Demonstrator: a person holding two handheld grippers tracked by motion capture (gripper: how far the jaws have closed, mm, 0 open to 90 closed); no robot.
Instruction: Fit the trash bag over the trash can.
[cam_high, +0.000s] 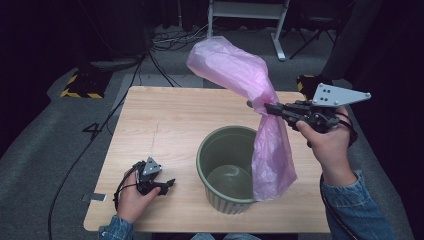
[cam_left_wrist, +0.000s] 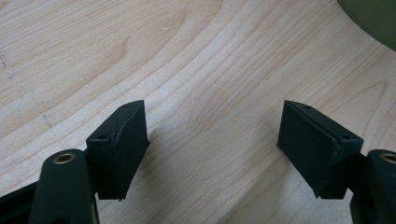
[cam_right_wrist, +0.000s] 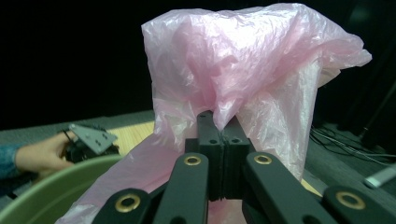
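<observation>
Plastic, thin and pink, was what the work turned on: from the high view a pink bag (cam_high: 260, 120) hung pinched at its middle in the right tool (cam_high: 270, 107), its upper part billowing up and away from the person while its lower part drooped down against the rim and outer side of a green bin (cam_high: 222, 172) standing on the table (cam_high: 165, 125). The left tool (cam_high: 167, 184) rested low on the table near the person, to the left of the bin and well apart from the bag. From the left gripper view that left tool (cam_left_wrist: 212, 140) stood wide open with nothing between its jaws, just bare wood grain under it and a sliver of the green bin (cam_left_wrist: 373, 18) at the top corner. From the right gripper view the right tool (cam_right_wrist: 223, 140) was clamped tight on a gathered fold of the pink bag (cam_right_wrist: 252, 70), which ballooned above it; the green bin (cam_right_wrist: 51, 191) curved in at lower left. I judged the bag very light, limp and slippery, apt to tear or slide, so an edge of its mouth looked the best place to grip. No brand, label or writing could be read anywhere.
</observation>
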